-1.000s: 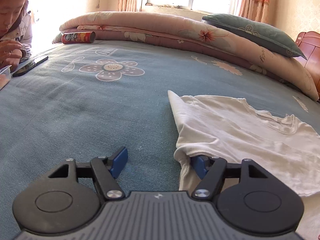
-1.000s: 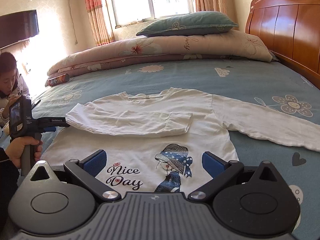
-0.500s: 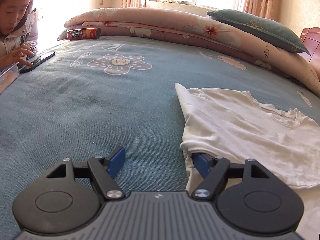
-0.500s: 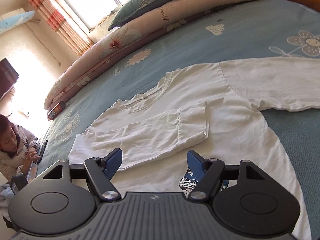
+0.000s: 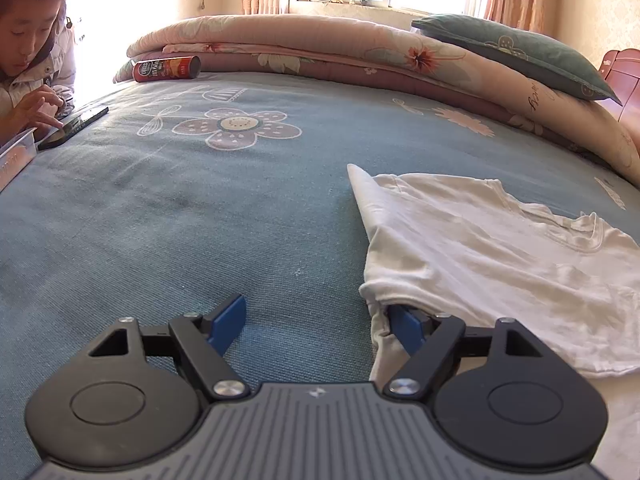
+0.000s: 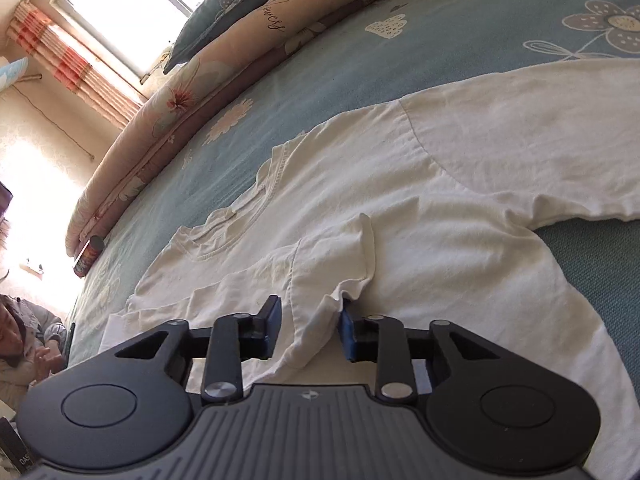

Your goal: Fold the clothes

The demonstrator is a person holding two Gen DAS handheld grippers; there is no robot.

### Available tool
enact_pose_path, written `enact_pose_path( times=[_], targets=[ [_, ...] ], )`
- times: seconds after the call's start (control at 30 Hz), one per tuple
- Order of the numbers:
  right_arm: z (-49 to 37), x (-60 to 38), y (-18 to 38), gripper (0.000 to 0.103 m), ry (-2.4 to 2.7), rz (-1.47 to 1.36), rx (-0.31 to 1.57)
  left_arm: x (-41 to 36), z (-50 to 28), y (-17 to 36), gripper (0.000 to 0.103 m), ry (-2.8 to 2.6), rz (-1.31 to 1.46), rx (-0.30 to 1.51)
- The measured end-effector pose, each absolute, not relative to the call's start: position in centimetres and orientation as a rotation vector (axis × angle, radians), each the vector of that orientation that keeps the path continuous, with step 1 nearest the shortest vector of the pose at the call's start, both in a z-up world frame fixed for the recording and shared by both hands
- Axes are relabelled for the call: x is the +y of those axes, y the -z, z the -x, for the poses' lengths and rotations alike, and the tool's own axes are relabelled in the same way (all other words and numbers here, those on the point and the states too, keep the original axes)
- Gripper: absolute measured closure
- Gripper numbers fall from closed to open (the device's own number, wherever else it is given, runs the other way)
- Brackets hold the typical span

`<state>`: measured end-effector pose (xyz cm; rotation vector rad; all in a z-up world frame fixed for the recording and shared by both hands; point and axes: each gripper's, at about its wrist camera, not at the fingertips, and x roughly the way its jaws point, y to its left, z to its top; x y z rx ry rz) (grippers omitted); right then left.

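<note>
1. White shirt (image 6: pixel 440 208) spread on blue bed (image 6: pixel 592 280), filling centre and right of right wrist frame; one sleeve already folded across chest, other sleeve (image 6: pixel 540 128) lying out flat at upper right. Same shirt (image 5: pixel 480 248) at right of left wrist frame.
2. Right gripper (image 6: pixel 308 330) at lower centre, jaws closing on bunched cuff of folded sleeve; cloth between pads, not yet pinched tight. Risk: thin pinch, cuff slipping out on lift.
3. Risk: catching body layer beneath together with cuff, whole front dragged instead of sleeve alone. Layers under pads not separable in view.
4. Left gripper (image 5: pixel 316 320) at lower centre, jaws apart and opening; right finger tucked under shirt edge, left finger over bare bed. Nothing clamped. Risk: finger snagging hem on pulling away, rumpling the fold.
5. Risk: one-handed pull with shirt unpinned, whole garment sliding over bed.
6. Outer sleeve far from both grippers; uneven fold likely if skipped.
7. Can (image 5: pixel 166 69) upper left, phone (image 5: pixel 74 127) and person (image 5: pixel 28 60) at far left: well apart, no collision concern.
</note>
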<state>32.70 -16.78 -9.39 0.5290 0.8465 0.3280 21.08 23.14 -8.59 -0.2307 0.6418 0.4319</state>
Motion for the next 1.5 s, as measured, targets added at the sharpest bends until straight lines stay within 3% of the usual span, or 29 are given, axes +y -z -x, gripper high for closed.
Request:
enact_pose_path(
  times=[0.4, 0.6, 0.7, 0.9, 1.07, 1.33, 1.5],
  targets=[
    [-32.2, -15.2, 2.8, 0.091, -0.378, -0.268, 0.648, 23.5, -20.8, 8.2, 0.024, -0.422, 0.266, 0.651],
    [-33.1, -16.6, 5.5, 0.09, -0.293, -0.236, 0.74, 24.0, -20.6, 7.9, 0.021, -0.398, 0.312, 0.659],
    [-33.6, -17.1, 7.8, 0.077, -0.248, -0.212, 0.84, 24.0, -20.6, 7.8, 0.021, -0.394, 0.306, 0.668],
    [-32.2, -16.2, 4.7, 0.075, -0.256, -0.128, 0.731, 24.7, -19.4, 6.1, 0.021, -0.379, 0.354, 0.62],
    [-32.1, -10.7, 1.4, 0.075, -0.461, -0.042, 0.681, 26.1, -18.2, 5.0, 0.015, -0.388, 0.39, 0.556],
    [-31.6, 2.6, 0.7, 0.076, -0.727, 0.186, 0.673, 25.6, -19.4, 6.2, 0.015, -0.305, 0.3, 0.668],
    [-33.5, 1.7, 1.6, 0.075, -0.661, 0.251, 0.693, 23.4, -20.5, 7.1, 0.015, -0.265, 0.192, 0.704]
  ],
)
